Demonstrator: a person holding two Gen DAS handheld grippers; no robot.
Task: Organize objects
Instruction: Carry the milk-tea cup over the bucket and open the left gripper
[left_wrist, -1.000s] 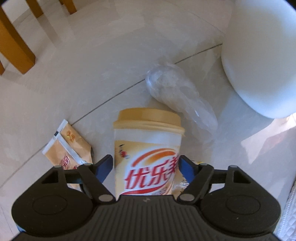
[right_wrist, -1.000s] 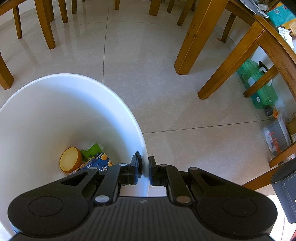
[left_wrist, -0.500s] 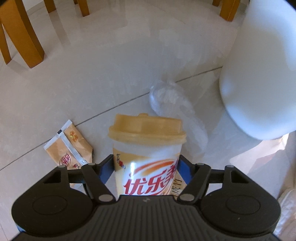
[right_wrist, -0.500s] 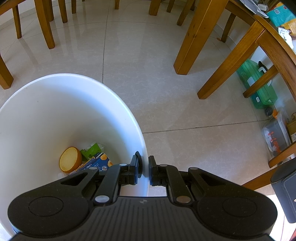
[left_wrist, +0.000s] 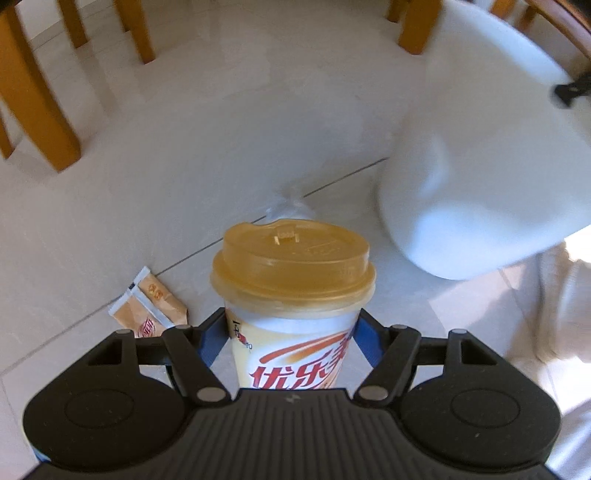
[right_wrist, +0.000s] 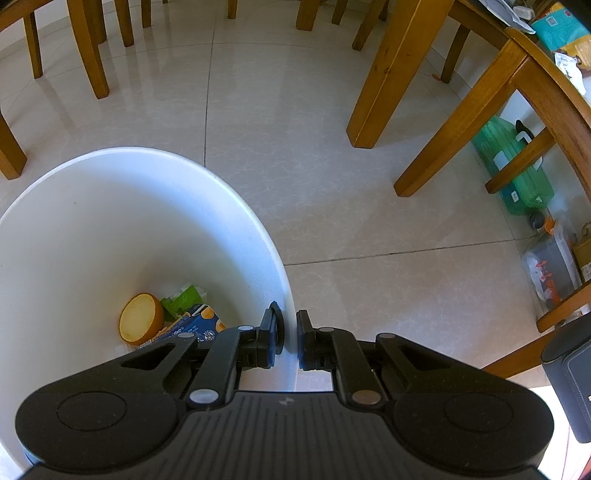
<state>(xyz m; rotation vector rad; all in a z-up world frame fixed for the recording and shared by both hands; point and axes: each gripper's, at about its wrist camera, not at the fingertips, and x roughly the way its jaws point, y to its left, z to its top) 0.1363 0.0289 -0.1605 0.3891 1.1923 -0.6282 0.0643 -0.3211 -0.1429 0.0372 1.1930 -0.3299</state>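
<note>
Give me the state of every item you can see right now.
milk tea cup: lidded, upright, between the left gripper pads
white bin: open, rim pinched by the right gripper
sachets: lying on the floor
clear plastic bag: crumpled on the floor

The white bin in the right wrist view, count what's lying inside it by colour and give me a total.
Inside the white bin, what shows:
Orange-rimmed round lid or cup end: 1
Green packet: 1
Blue carton: 1
Total: 3
The right tool, clamped on the bin's rim, hides part of the bottom, so more could lie there.
</note>
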